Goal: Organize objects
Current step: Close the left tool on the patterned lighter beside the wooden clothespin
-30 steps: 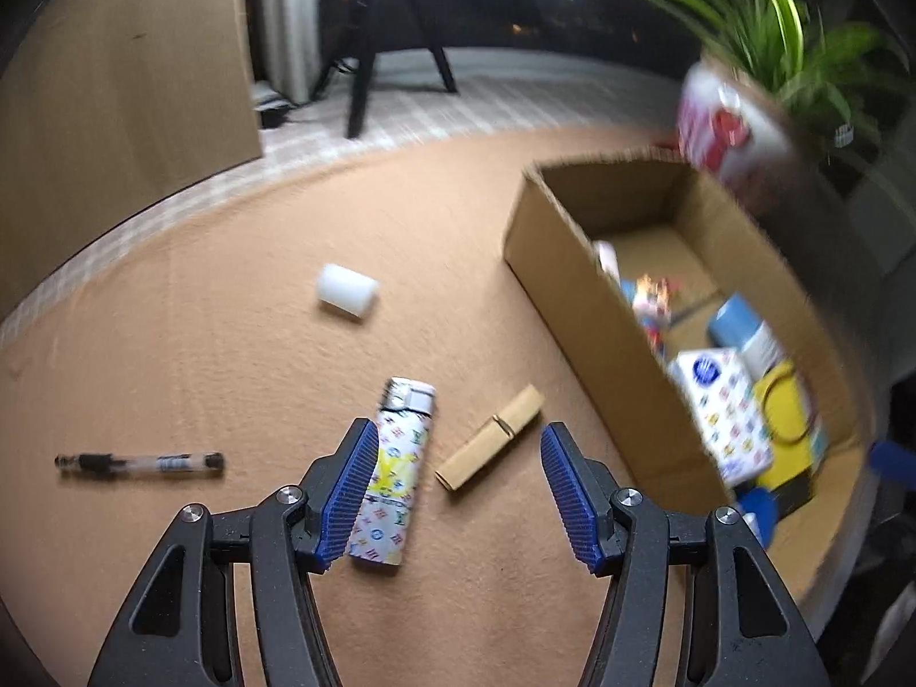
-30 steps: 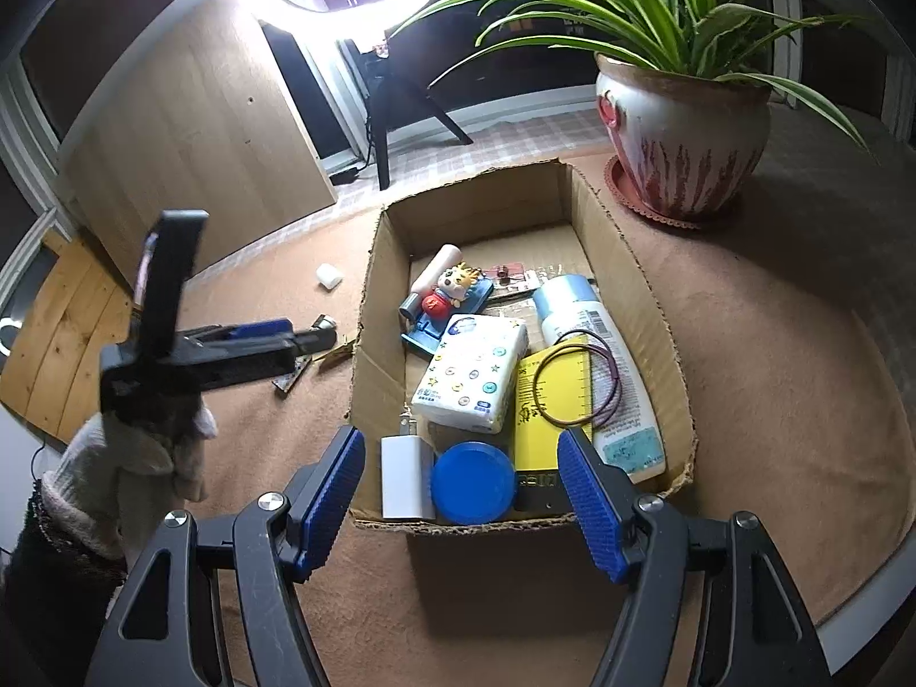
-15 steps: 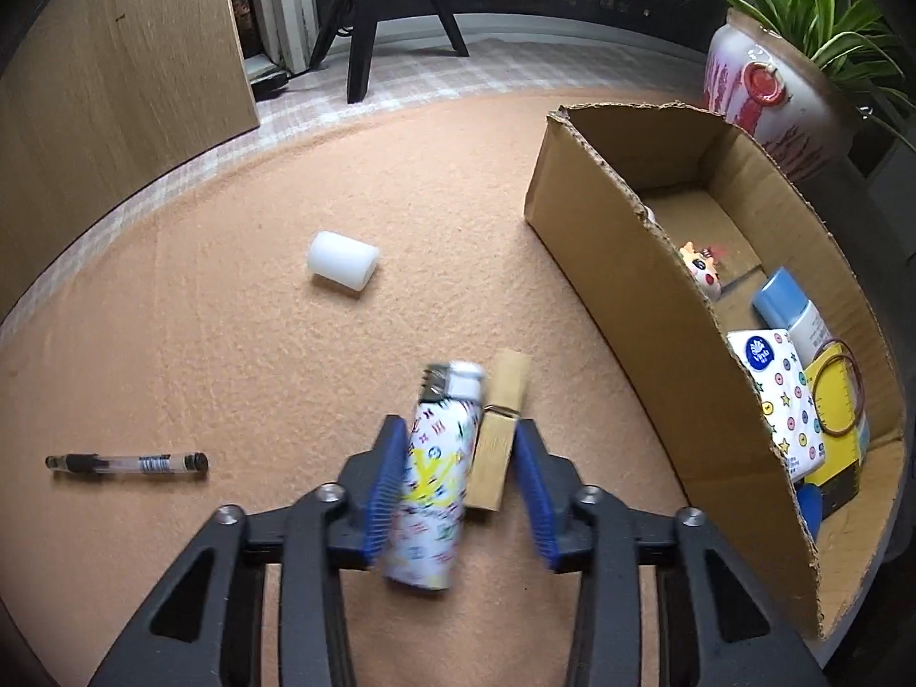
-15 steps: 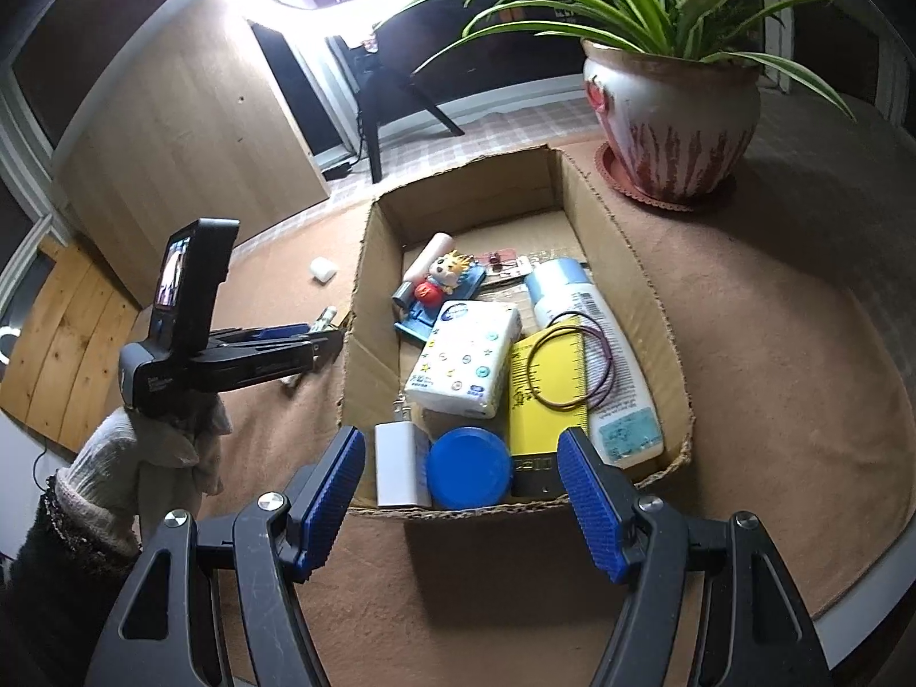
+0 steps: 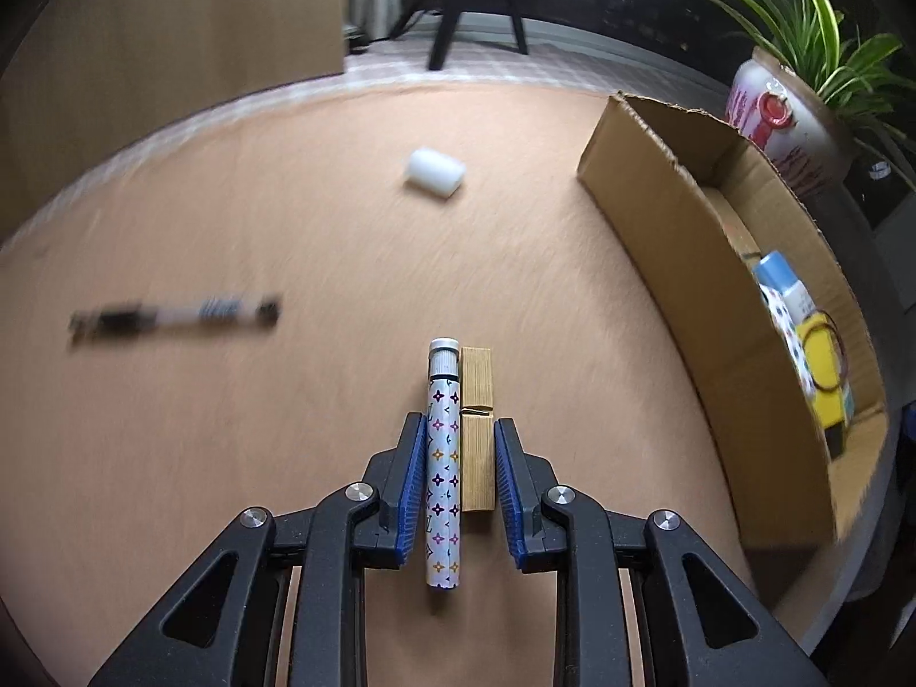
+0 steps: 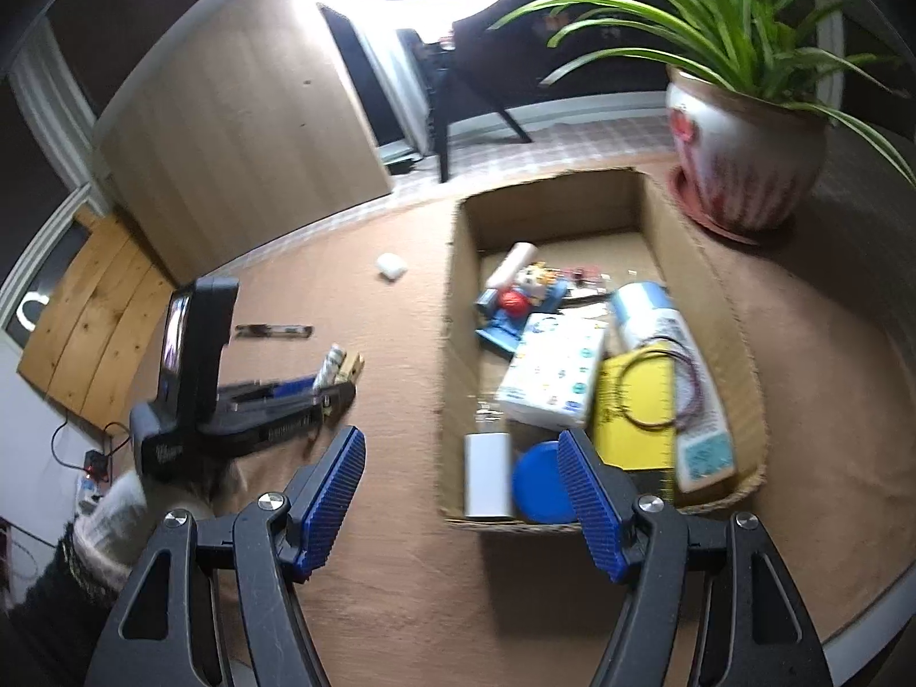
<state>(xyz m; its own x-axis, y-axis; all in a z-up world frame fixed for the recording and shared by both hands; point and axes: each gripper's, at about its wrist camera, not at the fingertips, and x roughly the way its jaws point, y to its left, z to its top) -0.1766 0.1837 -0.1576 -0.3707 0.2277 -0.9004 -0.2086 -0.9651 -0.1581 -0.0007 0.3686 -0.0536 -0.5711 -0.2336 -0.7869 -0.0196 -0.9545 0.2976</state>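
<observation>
Left gripper [image 5: 458, 481] jaws just closing, pinching lighter [image 5: 442, 458] and wooden clip [image 5: 478, 446] lengthwise; box [image 5: 687, 263] lies rightward; right gripper [image 6: 461, 501] spread

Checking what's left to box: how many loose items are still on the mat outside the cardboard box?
4. Lighter and wooden clothespin side by side between the left gripper's closing jaws; pen to their left; white cylinder farther back. Others may sit hidden behind the box.
</observation>
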